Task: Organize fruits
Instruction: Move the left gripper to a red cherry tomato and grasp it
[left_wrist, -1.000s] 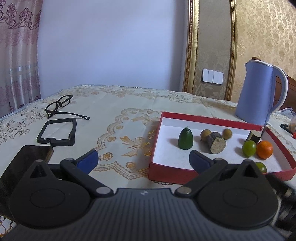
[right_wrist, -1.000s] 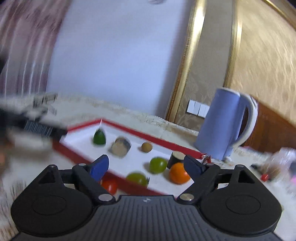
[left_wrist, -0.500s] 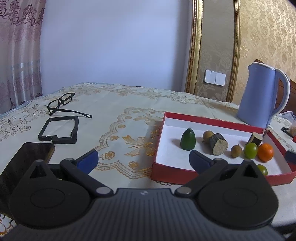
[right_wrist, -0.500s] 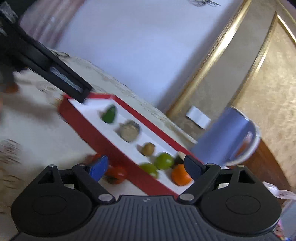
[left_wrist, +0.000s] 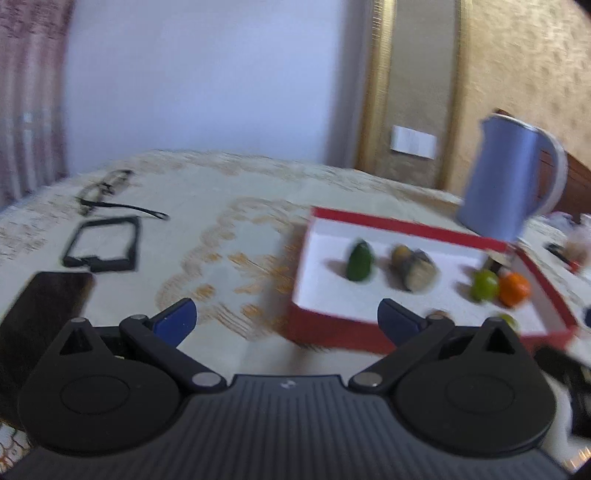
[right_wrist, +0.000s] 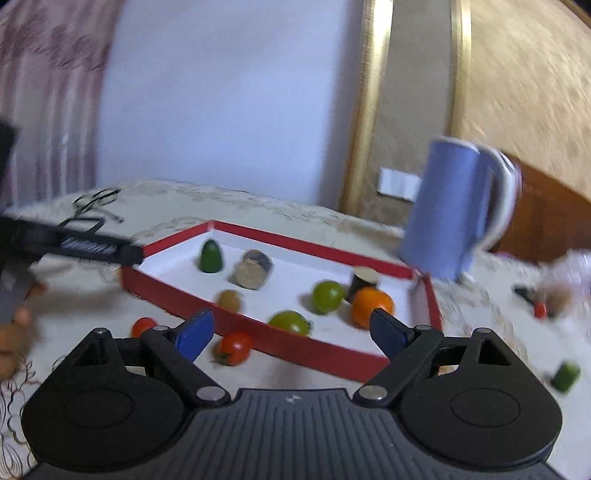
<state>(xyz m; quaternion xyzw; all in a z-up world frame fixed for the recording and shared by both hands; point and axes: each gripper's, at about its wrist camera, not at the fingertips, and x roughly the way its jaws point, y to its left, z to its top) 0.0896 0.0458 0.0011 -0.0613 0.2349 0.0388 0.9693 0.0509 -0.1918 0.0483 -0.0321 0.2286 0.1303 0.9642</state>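
The right hand-held gripper (right_wrist: 290, 328) gapes wide, empty — the red tomato (right_wrist: 234, 347) beside the box (right_wrist: 314, 349) looks smooth, squashable — grip its middle gently.

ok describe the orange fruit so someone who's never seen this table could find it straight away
Find the blue kettle standing at the back of the table, then the shallow red box with a white floor in front of it. In the box corner nearest the kettle sits the orange fruit, beside a green round fruit and a small dark stub; it is the only orange thing there.
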